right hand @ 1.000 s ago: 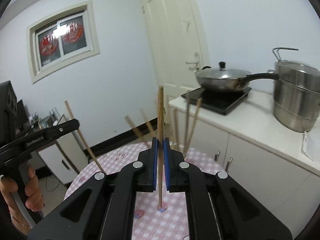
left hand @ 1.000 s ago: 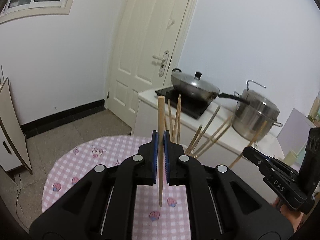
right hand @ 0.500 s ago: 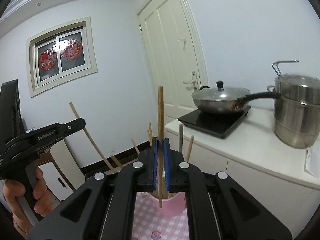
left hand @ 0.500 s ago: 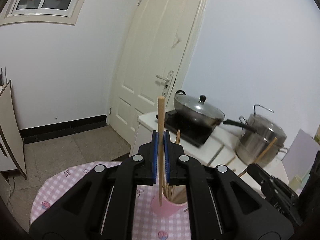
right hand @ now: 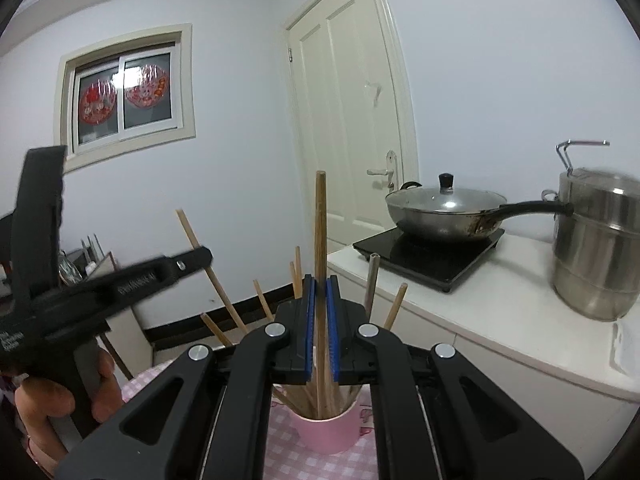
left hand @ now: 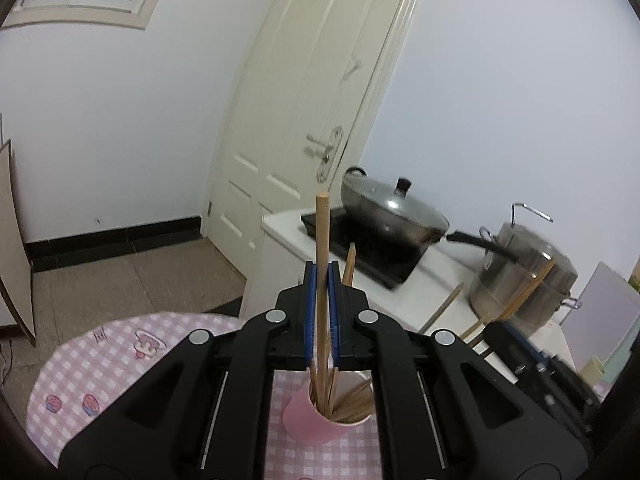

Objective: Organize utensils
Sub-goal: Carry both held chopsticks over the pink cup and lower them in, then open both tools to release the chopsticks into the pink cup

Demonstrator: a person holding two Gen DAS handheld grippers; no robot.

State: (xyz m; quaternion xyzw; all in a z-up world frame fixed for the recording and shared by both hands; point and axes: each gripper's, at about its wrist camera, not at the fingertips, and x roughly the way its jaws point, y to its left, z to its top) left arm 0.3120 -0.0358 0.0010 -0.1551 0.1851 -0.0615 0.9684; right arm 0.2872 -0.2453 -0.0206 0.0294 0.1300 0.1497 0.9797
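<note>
A pink cup [left hand: 320, 420] stands on the pink checked tablecloth [left hand: 100, 368] and holds several wooden chopsticks. My left gripper [left hand: 322, 276] is shut on an upright wooden chopstick [left hand: 322, 240] whose lower end reaches into the cup. My right gripper [right hand: 320, 284] is shut on a darker wooden chopstick [right hand: 320, 224], also upright with its lower end in the cup [right hand: 328, 432]. The left gripper shows in the right wrist view [right hand: 120, 280] with its chopstick [right hand: 208, 272]; the right gripper's body [left hand: 532, 364] shows in the left wrist view.
A white counter [right hand: 500, 320] behind the table carries a black induction hob [right hand: 432, 252] with a lidded wok [right hand: 444, 208] and a steel steamer pot [right hand: 600, 248]. A white door [left hand: 312, 120] is behind. A board [left hand: 12, 240] leans at the left wall.
Both grippers have come down over the pink cup, which has come into view, and the lower ends of both held chopsticks now sit inside it.
</note>
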